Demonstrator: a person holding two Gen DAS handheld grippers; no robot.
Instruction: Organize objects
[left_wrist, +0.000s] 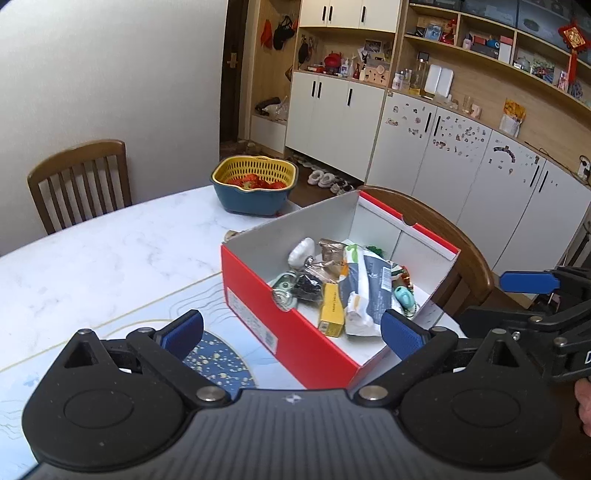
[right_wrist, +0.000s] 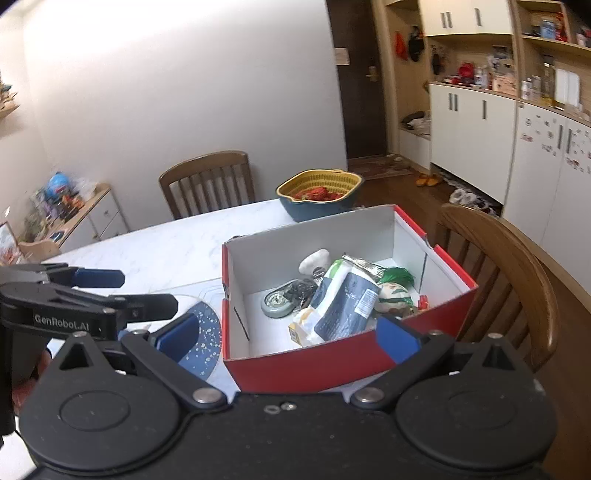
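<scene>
While both grippers hang wide open and empty, the red box (right_wrist: 343, 365) of clutter sits just ahead of the right gripper (right_wrist: 291, 338), ahead-right of the left gripper (left_wrist: 291, 332), its long axis running away rightward.

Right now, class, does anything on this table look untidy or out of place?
Yes: inside the red box, the items lie in a jumbled heap. A blue-and-white packet sprawls over a yellow carton and beside a grey wheel. Both claws are open and hold nothing.
</scene>
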